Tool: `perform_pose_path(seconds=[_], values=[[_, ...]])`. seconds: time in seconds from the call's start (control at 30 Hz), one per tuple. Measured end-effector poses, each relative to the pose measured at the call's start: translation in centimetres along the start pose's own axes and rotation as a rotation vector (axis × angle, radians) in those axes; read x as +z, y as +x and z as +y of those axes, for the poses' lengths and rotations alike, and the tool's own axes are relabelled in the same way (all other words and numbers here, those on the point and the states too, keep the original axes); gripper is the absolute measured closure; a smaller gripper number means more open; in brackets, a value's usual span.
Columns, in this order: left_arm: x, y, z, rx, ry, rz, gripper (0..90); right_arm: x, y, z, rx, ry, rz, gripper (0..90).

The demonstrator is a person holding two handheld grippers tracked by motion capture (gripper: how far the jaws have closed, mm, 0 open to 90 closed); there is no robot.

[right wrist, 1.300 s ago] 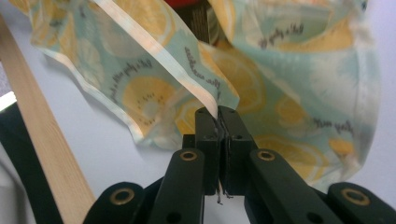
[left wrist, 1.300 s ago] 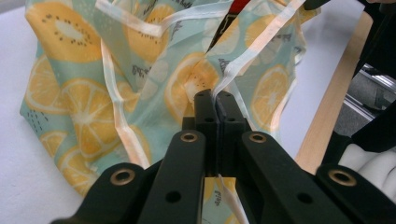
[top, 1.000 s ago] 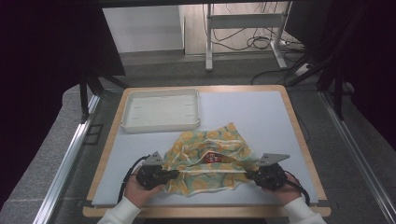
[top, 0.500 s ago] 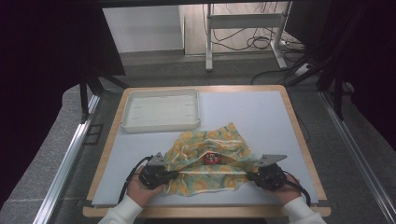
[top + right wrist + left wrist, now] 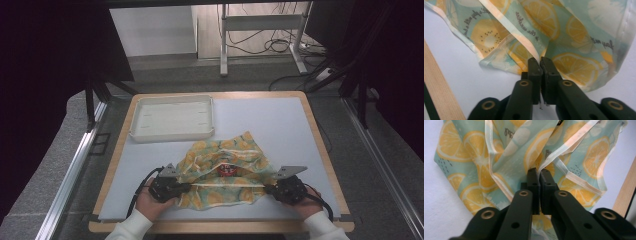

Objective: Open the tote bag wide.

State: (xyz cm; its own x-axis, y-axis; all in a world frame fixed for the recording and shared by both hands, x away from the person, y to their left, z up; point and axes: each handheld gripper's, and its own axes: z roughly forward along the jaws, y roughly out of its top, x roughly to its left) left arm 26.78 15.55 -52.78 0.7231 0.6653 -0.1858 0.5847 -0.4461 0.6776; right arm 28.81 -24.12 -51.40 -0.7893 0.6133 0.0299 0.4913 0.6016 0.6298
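A pale green cloth bag printed with lemon slices [image 5: 225,175] lies crumpled on the near half of the table. A small red thing [image 5: 227,169] shows in its mouth. My left gripper [image 5: 184,187] pinches the bag's cream hem at its left end, and my right gripper [image 5: 268,188] pinches it at the right end, so the hem runs taut between them. In the left gripper view the gripper [image 5: 539,172] has the hem [image 5: 554,157] between its jaws; in the right gripper view the gripper [image 5: 540,61] likewise clamps the hem [image 5: 524,42]. Both pairs of jaws have just been opening slightly, cloth still between them.
A white shallow tray [image 5: 172,136] stands empty at the back left of the light blue table top. The wooden table rim [image 5: 320,150] runs close to my right hand and along the near edge. A person's hands in white sleeves hold the grippers.
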Motion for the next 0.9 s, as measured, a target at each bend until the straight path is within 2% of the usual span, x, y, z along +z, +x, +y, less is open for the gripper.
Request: perform_pose_path(seconds=[0.03, 0.07, 0.2, 0.3, 0.4, 0.57, 0.63, 0.9], values=[[-0.1, -0.1, 0.0, 0.002, -0.010, 0.003, 79.0, -0.1, 0.1, 0.0, -0.007, -0.005, 0.004, 75.5], [-0.4, -0.2, 0.0, 0.007, -0.023, 0.004, 79.0, -0.1, 0.1, 0.0, -0.007, -0.005, 0.004, 75.5], [-1.6, -1.0, 0.0, 0.034, -0.088, 0.031, 62.0, -0.5, 0.8, 0.3, -0.044, -0.050, -0.012, 53.7], [-2.2, -1.4, 0.2, 0.032, -0.127, 0.041, 49.8, -1.2, 1.4, 0.6, -0.057, -0.103, -0.028, 44.3], [-3.1, -1.7, 0.3, 0.021, -0.171, 0.029, 40.1, -2.2, 1.7, 0.8, -0.045, -0.170, -0.021, 40.0], [-4.1, -1.7, 0.6, -0.006, -0.224, 0.030, 37.0, -3.4, 1.6, 1.4, -0.008, -0.242, -0.029, 37.8], [-4.3, -1.5, 0.7, -0.016, -0.231, 0.037, 36.6, -3.7, 1.5, 1.6, 0.005, -0.261, -0.030, 37.7], [-4.5, -1.0, 1.9, -0.052, -0.240, 0.054, 37.0, -3.9, 1.4, 2.9, 0.016, -0.284, -0.038, 37.5]])
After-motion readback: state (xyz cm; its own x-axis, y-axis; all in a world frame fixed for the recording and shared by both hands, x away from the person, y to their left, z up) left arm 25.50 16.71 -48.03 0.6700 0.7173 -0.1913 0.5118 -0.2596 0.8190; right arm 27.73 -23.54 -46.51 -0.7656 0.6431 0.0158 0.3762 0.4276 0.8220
